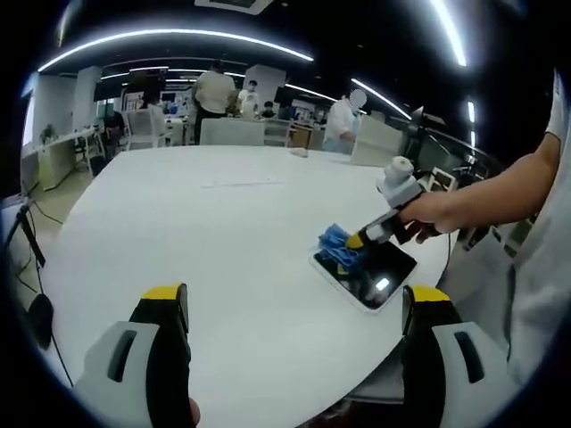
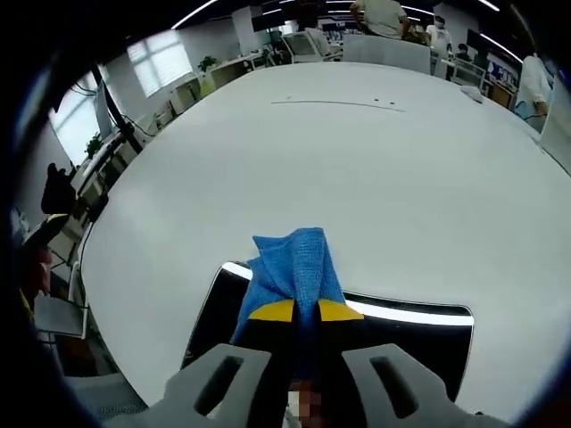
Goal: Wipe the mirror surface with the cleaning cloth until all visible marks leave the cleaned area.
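Here the large white table (image 1: 223,232) carries the mirror (image 1: 368,275), which lies flat close to the table's near edge, by its right-hand corner in the left gripper view. The blue cleaning cloth (image 2: 294,267) rests on one end of the mirror and partly hangs over its rim onto the table. The right gripper (image 2: 305,312) has its fingers clamped together on the cloth. The left gripper (image 1: 294,308) hovers above the near edge of the table, its fingers wide apart and holding nothing.
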Demonstrator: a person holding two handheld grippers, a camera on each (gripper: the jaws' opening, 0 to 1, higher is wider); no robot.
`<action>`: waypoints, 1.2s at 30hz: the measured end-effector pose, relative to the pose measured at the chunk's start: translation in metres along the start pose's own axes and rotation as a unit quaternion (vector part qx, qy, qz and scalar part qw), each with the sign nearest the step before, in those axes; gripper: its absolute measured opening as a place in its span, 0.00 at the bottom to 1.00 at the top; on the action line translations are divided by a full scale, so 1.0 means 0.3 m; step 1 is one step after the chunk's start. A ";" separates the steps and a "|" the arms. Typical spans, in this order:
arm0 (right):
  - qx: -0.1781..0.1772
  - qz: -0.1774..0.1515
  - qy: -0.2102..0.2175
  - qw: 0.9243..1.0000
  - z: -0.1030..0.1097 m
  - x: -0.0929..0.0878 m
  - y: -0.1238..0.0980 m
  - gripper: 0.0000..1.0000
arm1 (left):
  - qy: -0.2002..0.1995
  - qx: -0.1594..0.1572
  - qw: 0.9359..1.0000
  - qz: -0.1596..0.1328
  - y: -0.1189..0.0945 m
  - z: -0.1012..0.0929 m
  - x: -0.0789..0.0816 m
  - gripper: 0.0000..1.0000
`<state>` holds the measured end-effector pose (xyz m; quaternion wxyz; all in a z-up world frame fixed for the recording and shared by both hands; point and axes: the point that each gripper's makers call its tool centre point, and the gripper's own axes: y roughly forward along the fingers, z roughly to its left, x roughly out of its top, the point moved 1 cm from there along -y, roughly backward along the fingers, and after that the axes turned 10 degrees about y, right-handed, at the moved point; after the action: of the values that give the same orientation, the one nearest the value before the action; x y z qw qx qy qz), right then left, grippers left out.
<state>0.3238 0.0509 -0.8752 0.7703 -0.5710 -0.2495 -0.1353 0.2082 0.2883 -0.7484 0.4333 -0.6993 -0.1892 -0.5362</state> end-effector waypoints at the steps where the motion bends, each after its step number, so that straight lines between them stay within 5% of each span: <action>1: -0.001 0.000 -0.004 1.000 0.003 -0.004 -0.004 0.02 | 0.001 0.000 1.000 0.000 0.000 -0.004 0.003 0.99; 36: 0.004 0.011 0.017 1.000 0.017 -0.113 -0.088 0.02 | 0.026 -0.016 1.000 0.003 0.038 -0.043 0.028 0.99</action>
<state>0.2813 0.0451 -0.8709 0.7781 -0.5686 -0.2301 -0.1355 0.2121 0.2699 -0.7447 0.4285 -0.6922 -0.1671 -0.5562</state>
